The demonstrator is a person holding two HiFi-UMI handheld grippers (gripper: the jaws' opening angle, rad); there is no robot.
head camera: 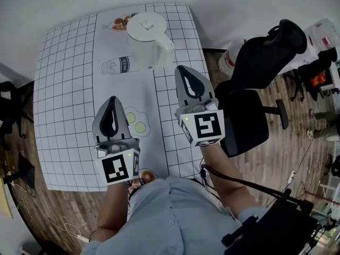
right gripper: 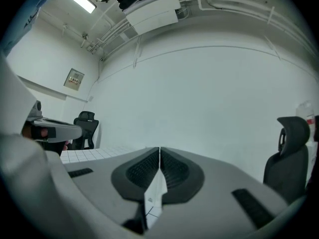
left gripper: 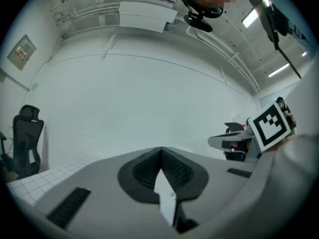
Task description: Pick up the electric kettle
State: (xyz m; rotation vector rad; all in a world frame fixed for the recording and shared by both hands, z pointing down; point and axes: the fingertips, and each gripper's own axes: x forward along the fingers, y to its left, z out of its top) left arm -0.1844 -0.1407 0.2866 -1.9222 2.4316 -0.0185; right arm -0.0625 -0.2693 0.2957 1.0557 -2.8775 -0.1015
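Note:
The white electric kettle [head camera: 148,40] stands upright with its lid on at the far middle of the gridded tablecloth [head camera: 64,89], its handle toward the right. My left gripper [head camera: 112,99] hovers over the near part of the cloth, well short of the kettle and to its left, shut with nothing in it. My right gripper [head camera: 183,68] is higher in the head view, just right of and below the kettle's base, apart from it, shut and empty. Each gripper view shows its own closed jaws, left gripper [left gripper: 161,149] and right gripper [right gripper: 159,148], against a white wall; the kettle is hidden there.
A black office chair [head camera: 254,89] stands close to the table's right edge beside my right arm. Flat prints of a milk bottle [head camera: 118,66] and fried eggs [head camera: 136,122] lie on the cloth. Wooden floor with cables [head camera: 48,217] surrounds the table; another black chair [left gripper: 27,138] stands left.

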